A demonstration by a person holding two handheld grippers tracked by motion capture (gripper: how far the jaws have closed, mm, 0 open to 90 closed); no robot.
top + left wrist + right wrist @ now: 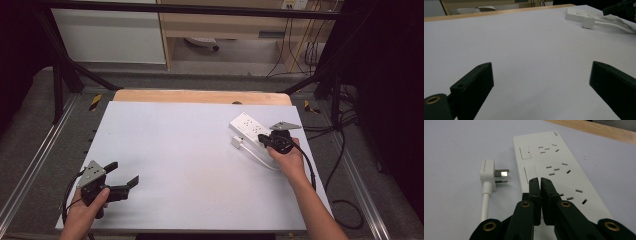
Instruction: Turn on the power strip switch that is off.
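A white power strip (246,125) lies flat at the table's right side, its sockets facing up (556,167). Its white plug (236,142) rests loose on the table just left of the strip (487,173), prongs pointing at the strip's side, with the white cable (260,157) trailing toward me. My right gripper (262,140) is shut, tips together over the strip's near end (540,180), nothing between them. My left gripper (124,172) stands open low over bare table at the front left (541,67). From there the strip (580,12) and plug (588,23) lie far off.
The white table top (175,145) has a wooden strip (200,96) along its far edge. Black frame legs and cables (340,150) run along the right side. The other hand's gripper (621,7) shows beyond the strip in the left gripper view.
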